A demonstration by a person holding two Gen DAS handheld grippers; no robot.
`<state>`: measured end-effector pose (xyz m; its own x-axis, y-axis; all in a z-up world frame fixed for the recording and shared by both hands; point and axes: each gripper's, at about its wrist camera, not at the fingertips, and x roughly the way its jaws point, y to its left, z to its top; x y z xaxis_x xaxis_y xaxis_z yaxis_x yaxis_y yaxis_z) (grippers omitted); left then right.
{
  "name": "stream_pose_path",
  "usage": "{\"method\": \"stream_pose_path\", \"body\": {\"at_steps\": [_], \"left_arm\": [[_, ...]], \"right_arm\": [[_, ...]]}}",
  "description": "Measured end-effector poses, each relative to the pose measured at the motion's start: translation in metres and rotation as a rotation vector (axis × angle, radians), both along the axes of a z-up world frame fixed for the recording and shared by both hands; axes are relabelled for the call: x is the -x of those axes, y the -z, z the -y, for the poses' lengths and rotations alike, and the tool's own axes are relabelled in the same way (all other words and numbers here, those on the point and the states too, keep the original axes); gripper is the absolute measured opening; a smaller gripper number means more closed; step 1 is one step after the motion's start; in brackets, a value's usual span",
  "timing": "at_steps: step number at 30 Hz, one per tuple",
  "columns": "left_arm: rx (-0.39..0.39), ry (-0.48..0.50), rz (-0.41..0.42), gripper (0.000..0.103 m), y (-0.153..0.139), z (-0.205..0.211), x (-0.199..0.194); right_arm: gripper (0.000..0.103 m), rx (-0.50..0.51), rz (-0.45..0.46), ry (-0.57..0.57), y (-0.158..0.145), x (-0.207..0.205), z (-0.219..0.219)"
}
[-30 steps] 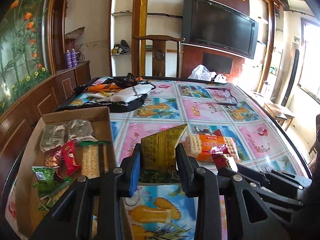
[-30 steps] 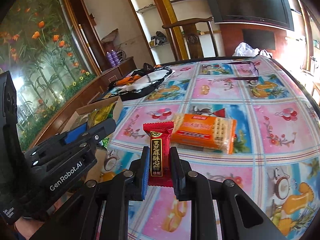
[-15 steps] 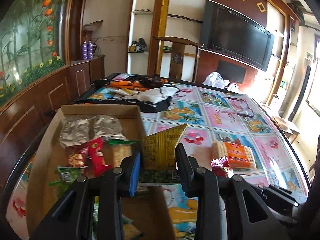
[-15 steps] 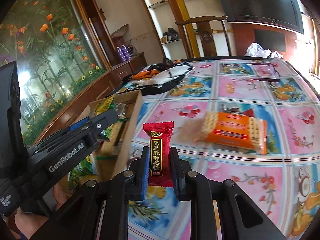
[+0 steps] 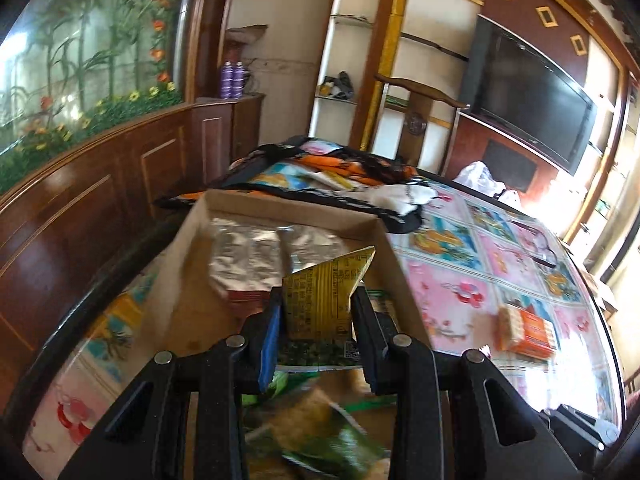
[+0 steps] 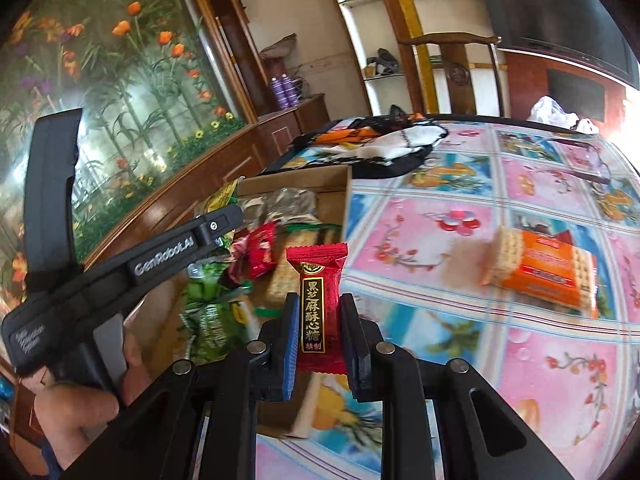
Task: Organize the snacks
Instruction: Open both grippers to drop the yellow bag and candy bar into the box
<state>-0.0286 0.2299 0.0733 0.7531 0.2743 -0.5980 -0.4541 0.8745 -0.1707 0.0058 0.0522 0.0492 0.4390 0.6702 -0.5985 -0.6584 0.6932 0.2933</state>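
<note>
Across the flower-patterned tablecloth (image 6: 460,216) a cardboard box (image 5: 288,206) sat at the edge, its silver packets (image 5: 248,256) sharp but the green wrappers (image 5: 320,436) nearest the lens blurred. Above that box the left gripper (image 5: 316,320) pinched a yellow-green packet (image 5: 320,300), its lower end hidden between the pads. Right of the box, the right gripper (image 6: 320,332) clamped a red candy (image 6: 320,300) upright, with an orange cracker pack (image 6: 544,272) lying farther right.
</note>
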Motion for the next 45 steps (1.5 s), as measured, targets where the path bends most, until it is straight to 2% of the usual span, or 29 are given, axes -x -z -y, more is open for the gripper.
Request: {"method": "stream_pose_path", "body": {"at_steps": [6,16,29,45], "left_arm": [[0.022,-0.051,-0.044,0.032,0.009,-0.023,0.002],[0.023,-0.032,-0.076,0.033,0.015,-0.020,-0.003],[-0.006,-0.014,-0.092,0.034,0.019,-0.013,-0.007],[-0.065,-0.022,-0.102,0.034,0.017,-0.006,-0.008]], "right_arm": [[0.022,0.022,-0.008,-0.063,0.005,0.010,-0.025],[0.022,0.065,-0.027,-0.088,0.018,0.006,-0.048],[0.022,0.079,-0.053,-0.099,0.028,0.004,-0.050],[0.023,0.103,-0.017,-0.104,0.028,0.009,-0.052]]}}
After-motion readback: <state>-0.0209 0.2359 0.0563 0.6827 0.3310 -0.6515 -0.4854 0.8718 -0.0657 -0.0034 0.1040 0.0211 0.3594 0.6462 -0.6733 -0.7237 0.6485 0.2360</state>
